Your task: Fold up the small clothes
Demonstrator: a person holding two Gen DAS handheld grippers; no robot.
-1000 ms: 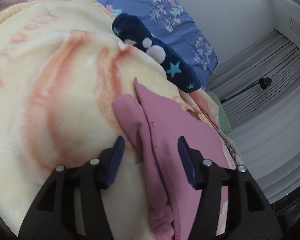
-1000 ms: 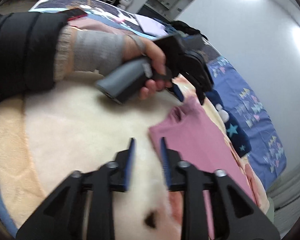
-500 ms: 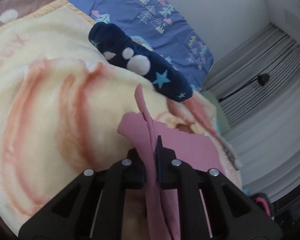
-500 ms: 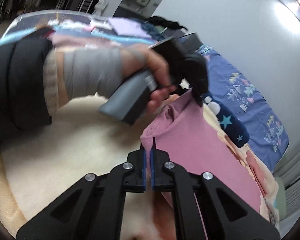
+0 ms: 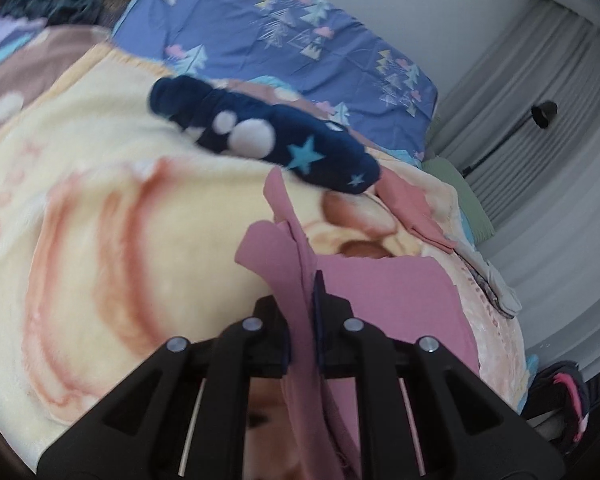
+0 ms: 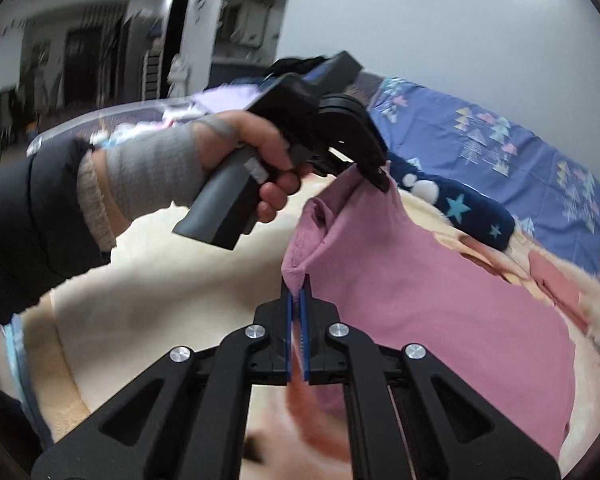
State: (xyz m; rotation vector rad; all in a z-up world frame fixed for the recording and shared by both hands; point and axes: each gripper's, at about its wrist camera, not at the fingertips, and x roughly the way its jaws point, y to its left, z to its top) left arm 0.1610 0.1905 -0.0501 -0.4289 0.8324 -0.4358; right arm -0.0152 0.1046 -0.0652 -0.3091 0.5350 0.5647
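A small pink garment point(image 6: 420, 280) lies partly on a cream and orange blanket point(image 6: 148, 312), its near edge lifted. My right gripper point(image 6: 298, 300) is shut on the garment's near corner. My left gripper point(image 5: 302, 304) is shut on a bunched fold of the same pink garment point(image 5: 396, 296). In the right wrist view the left gripper point(image 6: 374, 178) shows in a hand, pinching the garment's far corner and holding it up.
A dark blue plush item with stars and white dots point(image 5: 268, 136) lies on the blanket point(image 5: 100, 208) beyond the garment. A purple patterned sheet point(image 5: 292, 36) lies behind it. A peach-pink cloth point(image 5: 412, 208) lies to the right. Curtains and a lamp point(image 5: 540, 116) stand at far right.
Both grippers went from open to shut on the pink garment's edge. They have since lifted that edge off the blanket.
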